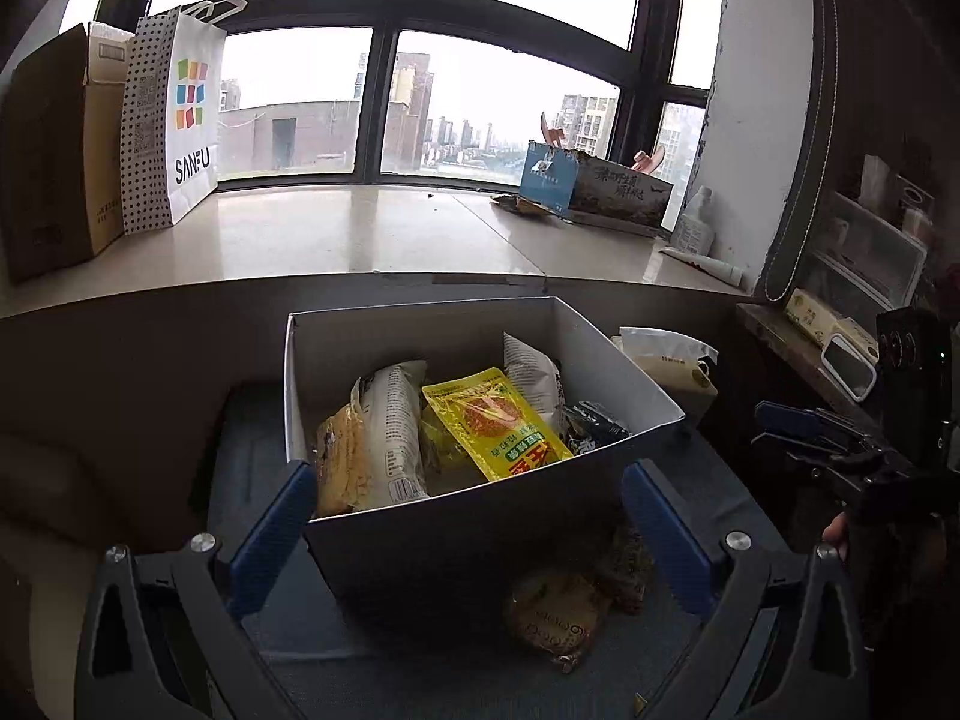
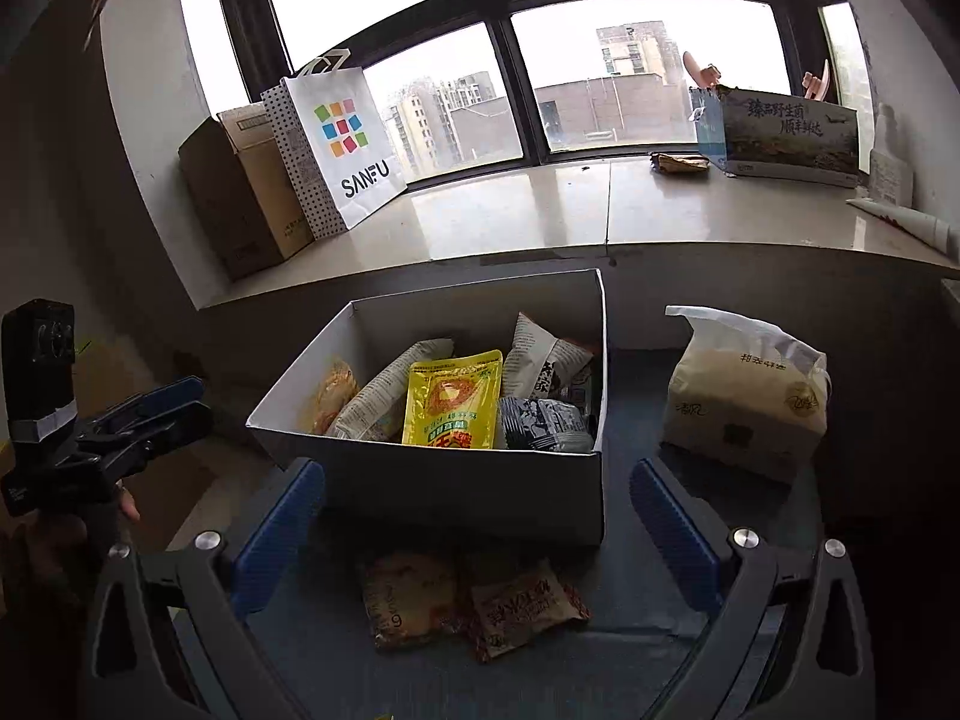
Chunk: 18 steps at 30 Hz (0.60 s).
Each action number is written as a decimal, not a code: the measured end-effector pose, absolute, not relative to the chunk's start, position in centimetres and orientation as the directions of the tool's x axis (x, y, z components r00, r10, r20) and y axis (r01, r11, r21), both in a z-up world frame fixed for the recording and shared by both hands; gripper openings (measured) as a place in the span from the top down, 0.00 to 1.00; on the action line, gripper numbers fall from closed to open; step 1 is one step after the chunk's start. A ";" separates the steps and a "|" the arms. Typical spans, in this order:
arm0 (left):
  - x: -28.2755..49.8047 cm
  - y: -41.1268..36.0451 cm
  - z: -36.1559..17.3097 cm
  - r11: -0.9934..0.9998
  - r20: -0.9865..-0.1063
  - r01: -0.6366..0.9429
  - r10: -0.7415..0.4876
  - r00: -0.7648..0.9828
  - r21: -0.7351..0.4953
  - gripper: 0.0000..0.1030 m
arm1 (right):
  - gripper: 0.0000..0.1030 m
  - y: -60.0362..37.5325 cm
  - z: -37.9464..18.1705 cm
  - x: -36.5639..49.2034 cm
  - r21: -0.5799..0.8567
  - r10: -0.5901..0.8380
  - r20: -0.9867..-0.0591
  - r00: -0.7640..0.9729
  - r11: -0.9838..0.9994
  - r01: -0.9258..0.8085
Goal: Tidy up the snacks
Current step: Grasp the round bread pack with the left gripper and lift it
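Since both the left gripper and right gripper are wide open and empty, I'd drop onto the two loose snack packets right in front, pinch one flat by its edge, then lift it over the white box where the yellow pouch sits.

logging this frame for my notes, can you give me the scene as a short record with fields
surface: dark blue mat
container: open white box on the mat
in box: yellow pouch, pale printed packets, dark packet
outside box: two snack packets on the mat in front of it
beside box: white bag, to its right in the right wrist view
left claw: open, empty
right claw: open, empty
background: windowsill with SANFU paper bag
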<state>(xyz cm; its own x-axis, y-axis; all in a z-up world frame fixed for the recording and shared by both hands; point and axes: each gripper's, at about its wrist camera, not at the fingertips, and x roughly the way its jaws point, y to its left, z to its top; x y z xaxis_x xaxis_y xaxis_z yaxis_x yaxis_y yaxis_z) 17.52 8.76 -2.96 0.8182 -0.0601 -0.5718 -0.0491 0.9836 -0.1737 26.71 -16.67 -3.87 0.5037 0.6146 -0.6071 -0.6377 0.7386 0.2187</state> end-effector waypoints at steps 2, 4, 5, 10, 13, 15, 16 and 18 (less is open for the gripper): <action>16.8 7.7 -3.9 0.985 -0.594 -0.031 -0.076 0.801 -0.167 0.00 | 0.00 -17.7 -5.3 25.3 0.212 0.603 -0.622 0.499 0.743 -0.634; 16.0 6.7 -5.1 0.986 -0.614 -0.018 -0.088 0.784 -0.164 0.00 | 0.00 -18.6 -6.7 24.1 0.216 0.590 -0.649 0.481 0.749 -0.626; 15.5 6.1 -5.7 0.986 -0.624 -0.007 -0.100 0.775 -0.166 0.00 | 0.00 -19.1 -7.4 23.6 0.224 0.586 -0.657 0.475 0.753 -0.619; 13.8 3.2 -9.2 0.984 -0.687 0.064 -0.163 0.708 -0.168 0.00 | 0.00 -21.3 -10.0 20.9 0.256 0.565 -0.687 0.457 0.777 -0.574; 12.9 2.2 -10.7 0.983 -0.713 0.074 -0.173 0.680 -0.168 0.00 | 0.00 -22.0 -10.9 19.5 0.268 0.566 -0.689 0.452 0.779 -0.566; 12.4 1.9 -11.4 0.979 -0.723 0.065 -0.186 0.665 -0.192 0.00 | 0.00 -21.9 -11.2 18.8 0.262 0.565 -0.696 0.443 0.775 -0.576; 12.2 1.8 -11.7 0.977 -0.724 0.066 -0.197 0.661 -0.205 0.00 | 0.00 -21.7 -11.2 18.5 0.258 0.566 -0.698 0.440 0.771 -0.582; 12.3 1.6 -12.0 0.977 -0.733 0.068 -0.199 0.651 -0.204 0.00 | 0.00 -21.5 -11.3 18.2 0.247 0.564 -0.701 0.437 0.766 -0.593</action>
<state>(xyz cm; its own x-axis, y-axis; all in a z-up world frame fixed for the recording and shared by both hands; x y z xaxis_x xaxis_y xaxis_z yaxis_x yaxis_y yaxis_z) 12.27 1.63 -12.03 0.6506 -0.1986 -0.7330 0.0680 0.9766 -0.2042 18.24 -21.53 -11.26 0.4365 0.5638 -0.7011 -0.5930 0.7664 0.2471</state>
